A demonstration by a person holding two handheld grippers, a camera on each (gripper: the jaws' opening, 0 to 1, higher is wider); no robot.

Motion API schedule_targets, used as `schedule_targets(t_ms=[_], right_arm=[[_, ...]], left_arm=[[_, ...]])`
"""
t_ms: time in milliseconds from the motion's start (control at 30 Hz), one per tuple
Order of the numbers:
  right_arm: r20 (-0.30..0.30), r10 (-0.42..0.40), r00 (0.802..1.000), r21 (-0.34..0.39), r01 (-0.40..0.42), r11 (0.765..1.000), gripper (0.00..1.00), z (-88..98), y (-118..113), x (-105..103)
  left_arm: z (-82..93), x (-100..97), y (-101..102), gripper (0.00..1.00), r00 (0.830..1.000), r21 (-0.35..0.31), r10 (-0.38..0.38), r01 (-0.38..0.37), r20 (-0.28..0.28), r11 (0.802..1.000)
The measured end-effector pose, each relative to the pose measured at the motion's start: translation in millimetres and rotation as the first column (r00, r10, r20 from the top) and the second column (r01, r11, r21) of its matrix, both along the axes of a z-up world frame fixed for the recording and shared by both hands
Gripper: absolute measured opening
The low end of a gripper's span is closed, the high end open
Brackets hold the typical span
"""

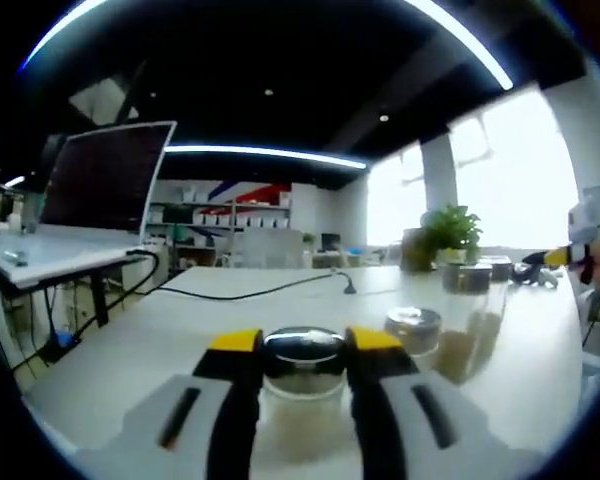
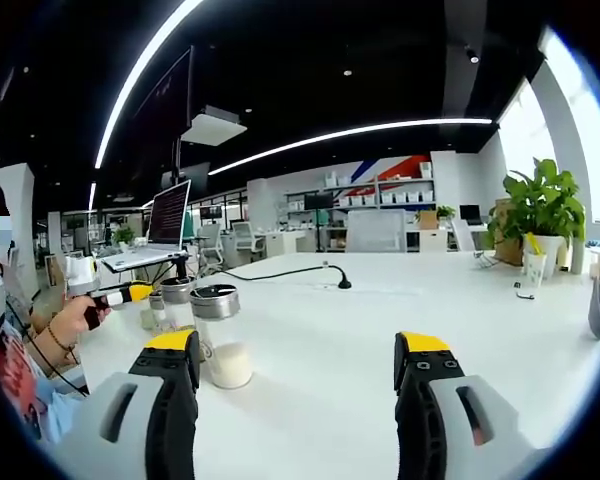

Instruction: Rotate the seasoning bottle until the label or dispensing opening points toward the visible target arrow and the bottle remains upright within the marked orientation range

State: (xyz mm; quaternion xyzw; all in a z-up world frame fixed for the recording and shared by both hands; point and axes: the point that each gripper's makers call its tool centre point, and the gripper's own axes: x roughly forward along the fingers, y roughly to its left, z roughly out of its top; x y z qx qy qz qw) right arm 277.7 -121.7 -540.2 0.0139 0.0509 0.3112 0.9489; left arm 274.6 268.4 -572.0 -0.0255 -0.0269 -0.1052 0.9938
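Left gripper view looks straight along the left gripper (image 1: pixel 302 350), whose two yellow-tipped jaws stand on either side of the seasoning bottle (image 1: pixel 302 372), one at each flank of its silver cap and clear shoulder; they appear closed against the glass, gripping it, though the exact contact is partly hidden by the jaws themselves. The bottle stands upright on the white table (image 1: pixel 180 330), its long axis vertical, so a turn about that axis is what the grip is set up for. No label, dispensing opening or target arrow can be made out, so how far it still has to turn cannot be judged. A second bottle (image 1: pixel 413 330) stands just to the right and slightly farther, near enough that a wide swing of the jaws could knock it. Right gripper view shows the right gripper (image 2: pixel 310 365) with its jaws spread well apart over bare table, holding nothing. In that view a group of silver-capped bottles (image 2: pixel 220 335) stands off to the left, just beyond the left jaw, with a person's hand (image 2: pixel 75 318) bringing the other gripper in at them. The bottle being worked on thus lies to the left of the right gripper and well apart from it, so the left gripper is the nearer and the one placed to rotate it.
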Motion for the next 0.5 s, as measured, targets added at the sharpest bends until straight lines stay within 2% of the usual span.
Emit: schedule_targets(t_ms=[67,167,233,367,500], right_arm=[[0.027,0.007,1.0,0.005,-0.007,1.0,0.82,4.2,-0.8,1.2],[0.025,0.011,1.0,0.025,-0.012,1.0,0.81,6.2,-1.1,1.3],[0.028,0.016,0.999,0.028,-0.016,0.999,0.8,7.1,-0.1,0.5],[0.019,0.014,1.0,0.018,-0.014,1.0,0.8,3.9,1.1,0.0],[0.012,0.023,1.0,0.014,-0.023,1.0,0.8,1.7,3.0,-0.4]], left_arm=[[0.0,0.3,-2.1,0.34,1.0,0.013,-0.017,0.017,0.001,1.0],[-0.4,2.5,-3.0,0.34,0.999,0.009,-0.04,0.04,0.003,0.999],[-0.9,3.9,-5.5,0.34,0.997,0.018,-0.078,0.077,0.025,0.997],[-1.8,2.1,-6.9,0.34,0.992,0.04,-0.126,0.126,0.001,0.991],[-2.6,1.0,-7.1,0.34,0.981,0.022,-0.194,0.194,-0.001,0.981]])
